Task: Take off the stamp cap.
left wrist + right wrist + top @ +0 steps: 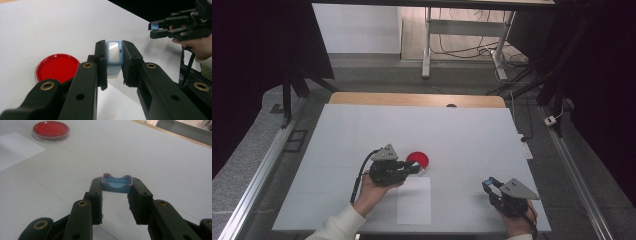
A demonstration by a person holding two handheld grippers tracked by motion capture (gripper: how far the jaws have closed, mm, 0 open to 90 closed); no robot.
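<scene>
My left gripper (417, 169) is shut on a light-blue block with a white face (114, 55), held just right of a round red dish (418, 159) on the white table (462, 132). In the left gripper view the red dish (58, 67) lies to the left, below the jaws. At the front right, my right gripper (488, 184) is shut on a small blue cap with a pinkish rim (116, 184), held above the table. The left gripper view shows that right gripper (154, 29) farther off with the cap (155, 25) at its tips.
A white sheet of paper (414, 202) lies near the front edge between the hands. A wooden strip (412, 99) borders the table's far side. Behind it stand a desk frame and cables (462, 47). Metal rails (257, 175) run along both sides.
</scene>
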